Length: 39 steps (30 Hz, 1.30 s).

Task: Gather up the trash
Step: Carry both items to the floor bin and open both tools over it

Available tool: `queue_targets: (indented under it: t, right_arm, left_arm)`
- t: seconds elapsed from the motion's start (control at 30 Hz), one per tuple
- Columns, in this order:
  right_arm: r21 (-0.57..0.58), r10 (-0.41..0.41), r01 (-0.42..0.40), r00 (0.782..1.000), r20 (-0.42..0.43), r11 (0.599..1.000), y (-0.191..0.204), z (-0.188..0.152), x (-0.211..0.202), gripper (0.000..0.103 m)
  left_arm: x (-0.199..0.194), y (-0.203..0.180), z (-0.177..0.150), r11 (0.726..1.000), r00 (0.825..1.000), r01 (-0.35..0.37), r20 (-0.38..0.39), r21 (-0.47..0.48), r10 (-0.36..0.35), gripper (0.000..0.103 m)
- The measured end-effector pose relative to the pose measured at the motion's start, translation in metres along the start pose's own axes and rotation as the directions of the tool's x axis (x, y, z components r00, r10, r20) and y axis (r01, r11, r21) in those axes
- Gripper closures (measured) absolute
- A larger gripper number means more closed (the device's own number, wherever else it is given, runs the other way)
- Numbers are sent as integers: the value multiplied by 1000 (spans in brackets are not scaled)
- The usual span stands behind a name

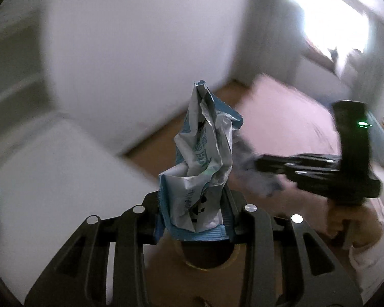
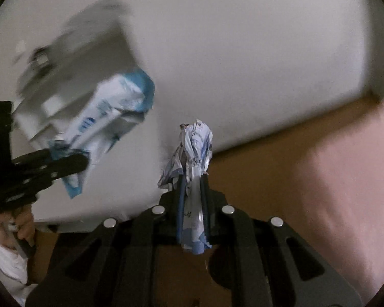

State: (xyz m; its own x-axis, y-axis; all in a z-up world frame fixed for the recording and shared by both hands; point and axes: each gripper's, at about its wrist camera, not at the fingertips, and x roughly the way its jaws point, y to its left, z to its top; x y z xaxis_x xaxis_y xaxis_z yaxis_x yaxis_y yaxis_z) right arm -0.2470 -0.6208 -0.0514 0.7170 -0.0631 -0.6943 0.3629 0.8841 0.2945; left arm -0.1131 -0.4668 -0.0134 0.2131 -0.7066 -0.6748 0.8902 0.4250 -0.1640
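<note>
My left gripper (image 1: pixel 194 200) is shut on a crumpled blue and white snack wrapper (image 1: pixel 204 153) that stands up between its pads. From the right wrist view the same wrapper (image 2: pixel 110 112) appears blurred at the left, sticking out of the left gripper (image 2: pixel 83 162). My right gripper (image 2: pixel 192 181) is shut on a thin, twisted white and blue wrapper (image 2: pixel 195 145). The left wrist view has the right gripper (image 1: pixel 258 165) at the right, level with mine, its wrapper (image 1: pixel 256 179) a grey blur. A hand (image 1: pixel 345 220) in a white sleeve holds it.
White walls (image 1: pixel 140 38) meet a wooden floor (image 1: pixel 166 143). A pink surface (image 1: pixel 281 117) lies to the right, below a bright window (image 1: pixel 327 20). A white block (image 1: pixel 51 179) fills the left. Under the left gripper is a dark round opening (image 1: pixel 207 255) in a brown surface.
</note>
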Motion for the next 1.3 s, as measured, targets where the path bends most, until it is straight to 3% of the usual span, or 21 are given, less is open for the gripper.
queue_targets:
  t: [0.1, 0.17, 0.27, 0.33, 0.37, 0.43, 0.53, 0.63, 0.67, 0.7, 0.73, 0.77, 0.8, 0.83, 0.93, 1.0, 1.03, 1.1, 1.17, 1.23, 1.3]
  right_arm:
    - [166, -20, 39, 993, -114, 985, -72, -52, 34, 91]
    - [262, 1, 50, 982, -190, 964, -109, -89, 64, 91]
    - [372, 41, 73, 956, -290, 926, -144, -138, 109, 91]
    - [422, 56, 99, 938, -341, 901, -154, -162, 134, 91]
    - [447, 70, 101, 934, -350, 889, -161, -169, 143, 91]
    - [494, 98, 101, 928, -360, 864, -167, -181, 158, 91]
    - [523, 124, 102, 917, -379, 846, -160, -189, 169, 91]
    - [549, 136, 107, 913, -384, 829, -156, -179, 181, 90]
    - [560, 142, 105, 914, -380, 822, -160, -173, 186, 90]
    - [566, 144, 106, 914, -379, 818, -164, -166, 187, 89]
    - [570, 140, 111, 914, -380, 814, -166, -168, 186, 78]
    - [575, 136, 114, 917, -374, 810, -166, -167, 182, 41]
    - [576, 124, 120, 922, -366, 808, -168, -165, 180, 21]
    - [573, 97, 134, 930, -355, 808, -168, -163, 174, 7]
    - [590, 62, 148, 945, -320, 794, -177, -157, 158, 8]
    - [589, -16, 212, 947, -320, 780, -176, -150, 140, 8]
    - [571, -73, 253, 945, -319, 781, -175, -143, 130, 8]
    - [502, -235, 357, 927, -292, 788, -161, -124, 104, 7]
    - [438, -367, 430, 903, -225, 789, -139, -98, 73, 7]
    - [370, -469, 475, 876, -113, 799, -105, -69, 39, 7]
    - [293, -486, 468, 874, -15, 833, -70, -44, 20, 7]
  left_arm:
    - [70, -41, -20, 997, 988, 59, -143, 50, -52, 68]
    - [120, -56, -46, 995, 966, 70, -253, 71, -50, 68]
    - [185, -54, -84, 997, 918, 38, -397, 64, -9, 68]
    - [228, -39, -108, 999, 867, 1, -497, 52, 25, 68]
    - [245, -25, -118, 999, 844, -15, -535, 51, 40, 68]
    - [263, -14, -132, 999, 814, -29, -579, 37, 45, 68]
    - [276, -2, -139, 1000, 795, -23, -607, 3, 21, 69]
    - [284, -10, -133, 1000, 791, -16, -612, -10, 6, 68]
    - [286, -13, -131, 1000, 793, -16, -609, -7, 9, 66]
    - [286, -25, -125, 1000, 795, -14, -607, -6, 7, 57]
    - [290, -27, -124, 1000, 802, -18, -597, -5, 11, 52]
    - [288, -27, -123, 1000, 811, -21, -586, -6, 14, 38]
    - [291, -24, -125, 1000, 816, -23, -578, -8, 14, 21]
    - [286, -23, -124, 1000, 828, -20, -560, -12, 10, 15]
    - [268, -26, -118, 1000, 860, -6, -510, 25, 18, 13]
    - [255, -33, -110, 999, 879, 8, -476, 49, 16, 13]
    - [239, -39, -103, 997, 898, 18, -439, 72, 16, 13]
    - [199, -51, -84, 991, 939, 42, -344, 124, 4, 13]
    - [160, -56, -70, 987, 963, 71, -268, 146, -30, 13]
    - [108, -53, -56, 986, 986, 75, -162, 152, -50, 13]
    - [56, -41, -49, 989, 998, 30, -52, 146, -22, 10]
